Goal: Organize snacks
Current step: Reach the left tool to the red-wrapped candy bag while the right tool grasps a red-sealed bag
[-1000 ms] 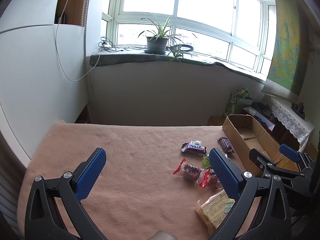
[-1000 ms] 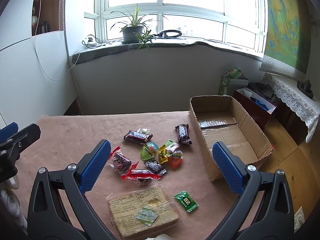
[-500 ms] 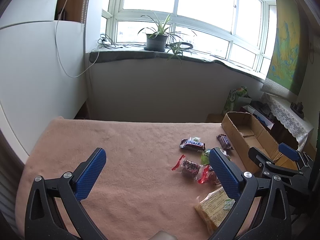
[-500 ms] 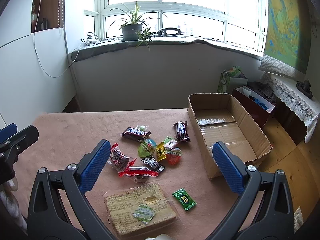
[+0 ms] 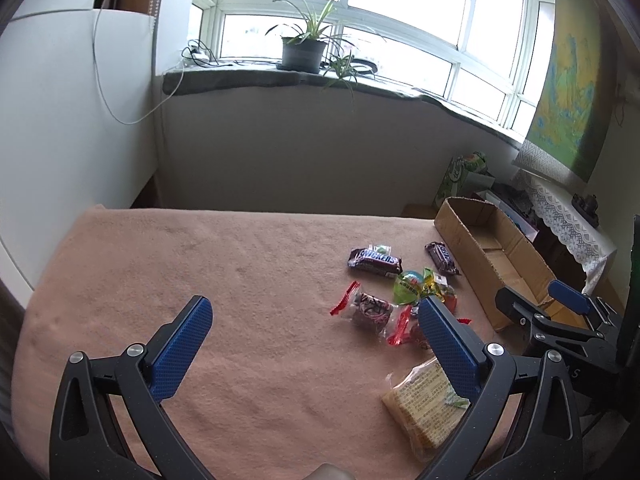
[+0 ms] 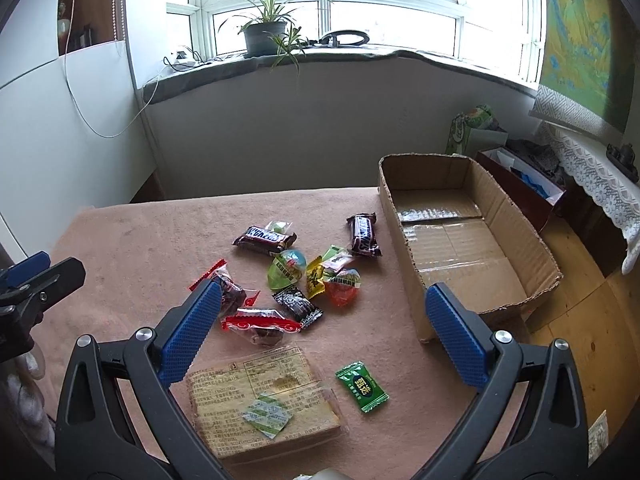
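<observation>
On peach-blanketed surface [image 6: 140, 240], snacks scattered left of empty cardboard box [image 6: 472, 256]: Snickers bars [image 6: 264, 239], jelly cups [image 6: 288, 268], cracker pack [image 6: 260, 396], green candy [image 6: 362, 386]. Left hand-held gripper [image 5: 316, 344] and right hand-held gripper [image 6: 320, 324] held wide, nothing gripped.

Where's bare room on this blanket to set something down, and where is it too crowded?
Free: the blanket left of the Snickers bar, and the cardboard box, which holds nothing. A smaller patch lies between the green candy and the box. Crowded: the candy cluster and cracker pack.
</observation>
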Motion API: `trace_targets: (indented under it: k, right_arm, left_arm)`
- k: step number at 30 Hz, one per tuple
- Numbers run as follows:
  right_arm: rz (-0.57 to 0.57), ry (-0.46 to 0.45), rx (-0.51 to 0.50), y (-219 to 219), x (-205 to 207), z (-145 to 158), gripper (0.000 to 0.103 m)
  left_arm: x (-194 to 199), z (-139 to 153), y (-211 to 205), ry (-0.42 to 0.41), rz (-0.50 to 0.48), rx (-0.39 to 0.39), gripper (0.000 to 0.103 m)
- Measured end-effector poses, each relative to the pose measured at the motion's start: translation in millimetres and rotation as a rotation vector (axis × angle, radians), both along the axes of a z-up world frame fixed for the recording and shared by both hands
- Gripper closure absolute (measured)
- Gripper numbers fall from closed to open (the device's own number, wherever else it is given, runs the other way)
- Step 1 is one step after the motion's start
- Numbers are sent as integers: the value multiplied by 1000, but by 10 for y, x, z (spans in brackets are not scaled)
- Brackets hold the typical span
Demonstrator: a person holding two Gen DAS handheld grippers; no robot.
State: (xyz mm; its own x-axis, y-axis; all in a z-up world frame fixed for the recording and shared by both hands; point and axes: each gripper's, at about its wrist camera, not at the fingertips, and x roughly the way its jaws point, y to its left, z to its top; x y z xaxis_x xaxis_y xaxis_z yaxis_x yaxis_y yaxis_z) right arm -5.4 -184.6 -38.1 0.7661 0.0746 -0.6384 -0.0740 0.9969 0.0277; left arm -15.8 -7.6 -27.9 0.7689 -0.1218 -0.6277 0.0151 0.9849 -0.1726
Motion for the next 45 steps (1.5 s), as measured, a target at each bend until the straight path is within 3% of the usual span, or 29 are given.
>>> trace_targets:
  k: [3,7,16,21,29,36,38,45]
  right_arm:
    - [29,20,56,-108,57,-77,0]
    - [30,93,41,-181,139,-206,0]
    - [32,329,91,-297,364,-478,4]
    - [53,405,146,-244,470,-427,9]
    - [83,534,292,-64,751,-330,20]
    - [65,626,279,24,904,-431,29]
    - [64,661,275,45,927,-528,36]
    - [70,702,236,161,1001,-716,40]
  left_arm:
    - [95,-79,4,27,-25,-13,1]
    - [260,-182,2,74,-78,-16,5]
    - [687,-451,-22,276,-175,-84,25]
    - [805,-525,-124,402,-223,-147,28]
    - [1037,-672,-126,591,-176,-305,29]
    - [1263,-702,5,659,-65,-356,29]
    - [1334,-769,-10,691,-58,-380,29]
    - [1392,-1055,-44,790,-10,-449,29]
